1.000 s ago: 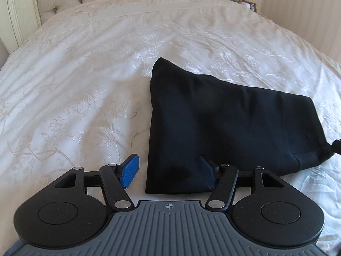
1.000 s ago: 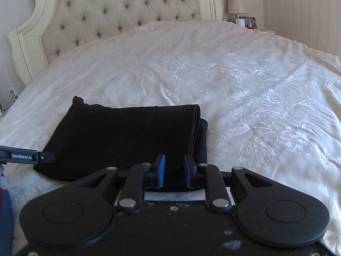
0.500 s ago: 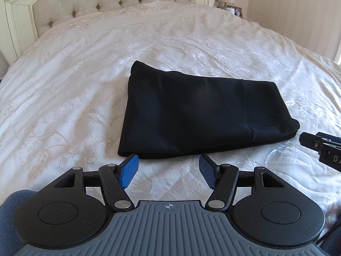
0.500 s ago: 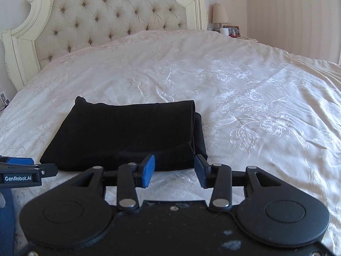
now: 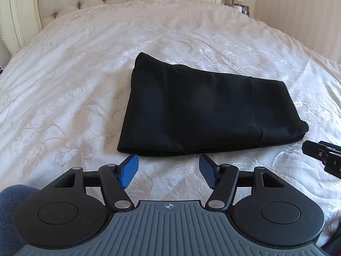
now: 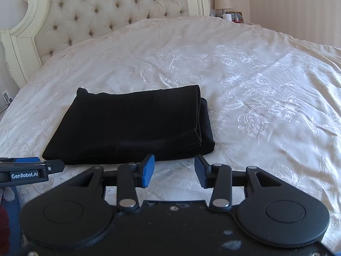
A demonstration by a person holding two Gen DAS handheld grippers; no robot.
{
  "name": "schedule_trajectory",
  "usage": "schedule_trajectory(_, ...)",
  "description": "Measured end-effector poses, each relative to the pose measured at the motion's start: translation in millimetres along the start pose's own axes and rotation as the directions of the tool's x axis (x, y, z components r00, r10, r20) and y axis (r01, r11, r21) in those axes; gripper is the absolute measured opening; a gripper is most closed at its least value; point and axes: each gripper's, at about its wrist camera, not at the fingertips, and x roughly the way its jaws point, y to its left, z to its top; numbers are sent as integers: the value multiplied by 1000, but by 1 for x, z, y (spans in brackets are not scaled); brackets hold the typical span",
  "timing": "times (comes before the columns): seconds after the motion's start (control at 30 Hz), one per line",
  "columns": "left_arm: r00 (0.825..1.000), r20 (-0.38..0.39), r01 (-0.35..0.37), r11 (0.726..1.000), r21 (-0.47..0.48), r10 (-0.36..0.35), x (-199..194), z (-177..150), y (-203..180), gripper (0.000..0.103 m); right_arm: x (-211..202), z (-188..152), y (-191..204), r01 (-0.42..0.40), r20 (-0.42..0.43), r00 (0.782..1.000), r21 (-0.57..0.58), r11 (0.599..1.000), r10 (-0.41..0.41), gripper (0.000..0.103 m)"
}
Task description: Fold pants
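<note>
The black pants (image 5: 198, 111) lie folded into a flat rectangle on the cream bedspread (image 5: 64, 89); they also show in the right wrist view (image 6: 132, 125). My left gripper (image 5: 168, 171) is open and empty, held just short of the pants' near edge. My right gripper (image 6: 173, 169) is open and empty, just short of the pants' near right corner. The right gripper's tip shows at the right edge of the left wrist view (image 5: 319, 155), and the left gripper shows at the left edge of the right wrist view (image 6: 32, 170).
A tufted cream headboard (image 6: 110, 15) stands at the far end of the bed. A nightstand with a lamp (image 6: 221, 2) and small items is at the back right. A striped wall (image 6: 298, 6) runs along the right side.
Both grippers have drawn back from the pants. The right gripper has opened from nearly shut and let go of the pants' edge. The pants now lie flat and untouched.
</note>
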Motion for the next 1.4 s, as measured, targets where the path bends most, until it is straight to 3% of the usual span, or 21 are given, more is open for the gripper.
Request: schedule_trajectory(1.4,999,-33,-1,1000,22,2,8,-1,-7,62,8,-1,-4,-2,-31,1000,15,1000,2,45)
